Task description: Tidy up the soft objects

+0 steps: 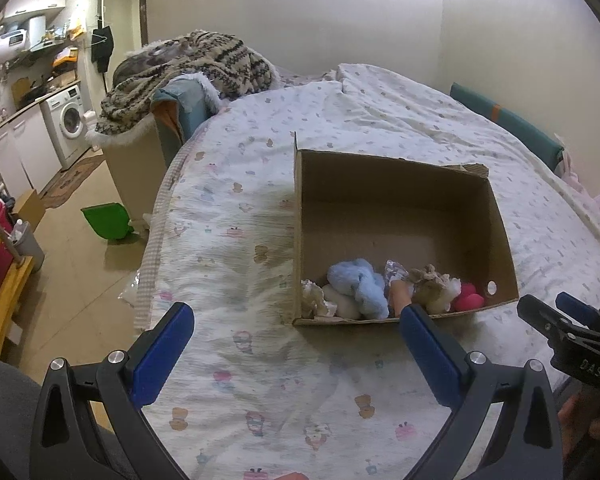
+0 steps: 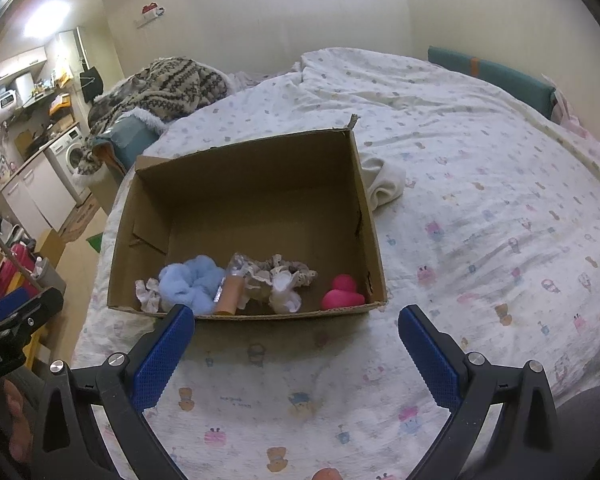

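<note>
An open cardboard box (image 1: 496,216) (image 2: 364,200) stands on the bed. Along its near wall lie a fluffy light-blue scrunchie (image 1: 358,286) (image 2: 192,282), a beige frilly scrunchie (image 1: 432,286) (image 2: 284,276), a pink soft toy (image 1: 468,298) (image 2: 342,294), an orange tube (image 2: 230,294) and small white soft items (image 1: 320,300) (image 2: 148,294). A white folded cloth (image 2: 382,182) lies on the bed just right of the box. My left gripper (image 1: 296,326) is open and empty in front of the box. My right gripper (image 2: 296,326) is open and empty, also just short of the box's near wall.
The bed (image 1: 240,208) (image 2: 480,220) has a white printed sheet. A patterned knit blanket (image 1: 188,72) (image 2: 168,80) is piled at the far left corner. To the left is floor with a green dustpan (image 1: 108,220), a washing machine (image 1: 68,120) and cabinets.
</note>
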Available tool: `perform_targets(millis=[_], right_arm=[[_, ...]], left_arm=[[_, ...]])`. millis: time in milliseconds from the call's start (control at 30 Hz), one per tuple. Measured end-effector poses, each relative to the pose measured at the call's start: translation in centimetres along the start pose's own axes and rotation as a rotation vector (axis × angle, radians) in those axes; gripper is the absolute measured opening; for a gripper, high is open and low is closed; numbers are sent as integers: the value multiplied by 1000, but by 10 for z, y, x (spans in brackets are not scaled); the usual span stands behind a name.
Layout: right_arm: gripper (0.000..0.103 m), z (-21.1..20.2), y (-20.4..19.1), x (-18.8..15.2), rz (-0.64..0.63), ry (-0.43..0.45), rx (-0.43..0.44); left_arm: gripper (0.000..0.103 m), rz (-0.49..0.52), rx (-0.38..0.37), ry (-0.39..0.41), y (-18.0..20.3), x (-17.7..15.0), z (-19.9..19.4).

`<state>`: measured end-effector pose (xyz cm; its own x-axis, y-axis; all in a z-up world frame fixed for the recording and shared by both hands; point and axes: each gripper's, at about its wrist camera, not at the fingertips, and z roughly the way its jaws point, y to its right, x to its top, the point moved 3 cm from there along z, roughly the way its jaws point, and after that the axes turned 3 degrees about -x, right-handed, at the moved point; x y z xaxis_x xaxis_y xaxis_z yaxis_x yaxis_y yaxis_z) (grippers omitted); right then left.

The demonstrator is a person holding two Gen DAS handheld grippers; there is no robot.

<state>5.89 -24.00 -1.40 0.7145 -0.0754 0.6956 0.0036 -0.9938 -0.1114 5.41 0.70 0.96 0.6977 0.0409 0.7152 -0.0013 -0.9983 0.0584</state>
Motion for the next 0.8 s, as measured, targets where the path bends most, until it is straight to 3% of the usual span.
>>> perform_targets(millis=[800], right_arm=[[103, 0, -1, -1, -2, 5, 2]], left_arm=[[103, -6, -6, 5, 3, -1, 0]])
